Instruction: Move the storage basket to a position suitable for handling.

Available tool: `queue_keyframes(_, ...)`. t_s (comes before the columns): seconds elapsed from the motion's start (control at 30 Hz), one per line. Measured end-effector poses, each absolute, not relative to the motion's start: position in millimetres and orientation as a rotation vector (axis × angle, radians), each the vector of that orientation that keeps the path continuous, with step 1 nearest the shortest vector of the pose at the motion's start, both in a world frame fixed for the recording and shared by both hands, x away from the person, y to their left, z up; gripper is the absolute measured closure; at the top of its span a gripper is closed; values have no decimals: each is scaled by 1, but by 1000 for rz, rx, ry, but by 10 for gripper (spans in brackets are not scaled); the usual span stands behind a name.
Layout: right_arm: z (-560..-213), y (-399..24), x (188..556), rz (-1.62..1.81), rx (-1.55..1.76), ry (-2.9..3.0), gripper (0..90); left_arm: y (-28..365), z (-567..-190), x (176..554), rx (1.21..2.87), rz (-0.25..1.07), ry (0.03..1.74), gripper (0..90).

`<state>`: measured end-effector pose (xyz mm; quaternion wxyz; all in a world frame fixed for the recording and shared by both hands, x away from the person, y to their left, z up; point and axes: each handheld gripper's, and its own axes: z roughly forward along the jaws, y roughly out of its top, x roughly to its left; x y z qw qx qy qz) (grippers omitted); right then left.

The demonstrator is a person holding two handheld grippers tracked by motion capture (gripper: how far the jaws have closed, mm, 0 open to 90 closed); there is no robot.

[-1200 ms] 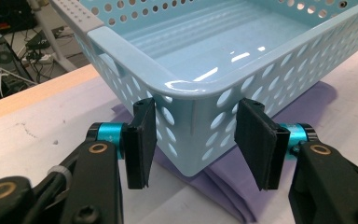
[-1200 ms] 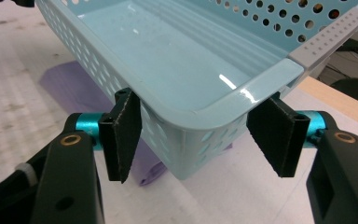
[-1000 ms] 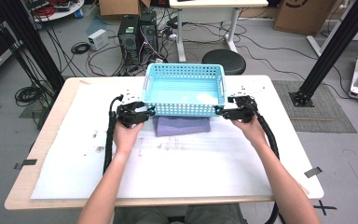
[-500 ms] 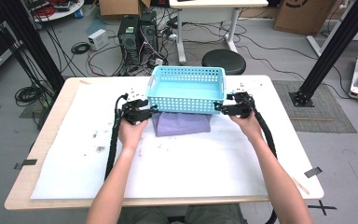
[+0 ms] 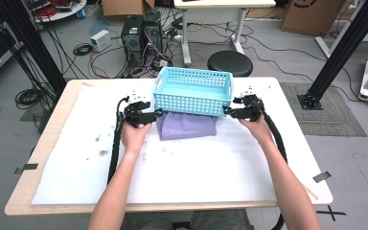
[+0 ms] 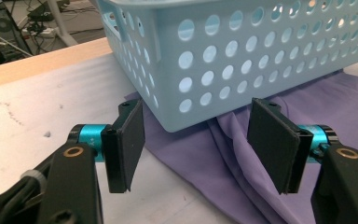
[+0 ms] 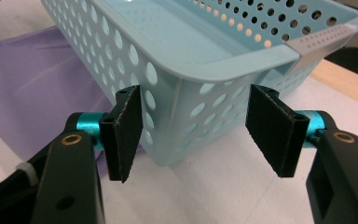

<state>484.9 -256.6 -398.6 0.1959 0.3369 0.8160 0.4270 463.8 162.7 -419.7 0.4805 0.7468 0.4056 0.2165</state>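
A: Basket (image 5: 191, 91) sits far-centre on the purple cloth (image 5: 187, 126). Left gripper (image 5: 154, 115), right gripper (image 5: 227, 112): jaws spread, holding nothing, one at each near corner.

B: Then clamp both ends level w/ even pressure, else it probably tilts.

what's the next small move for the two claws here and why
Probably draw both claws back from the basket. The left claw and right claw are open at its two near corners, gripping nothing, and the basket seems to rest on the purple cloth. That suggests it has been released, though from these views I can't rule out a regrasp.
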Motion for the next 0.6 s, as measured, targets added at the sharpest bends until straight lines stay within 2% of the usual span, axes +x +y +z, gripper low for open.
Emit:
queue_keyframes(0.23, -399, -262, 481, 1168, 989, 2251, 371, 160, -420, 461, 1843, 494, 993, 342)
queue_keyframes(0.47, -396, -269, 464, 1198, 1020, 2195, 356, 163, -418, 437, 1826, 593, 982, 343)
queue_keyframes(0.6, -394, -268, 445, 1233, 1008, 2149, 343, 165, -420, 421, 1811, 592, 978, 313)
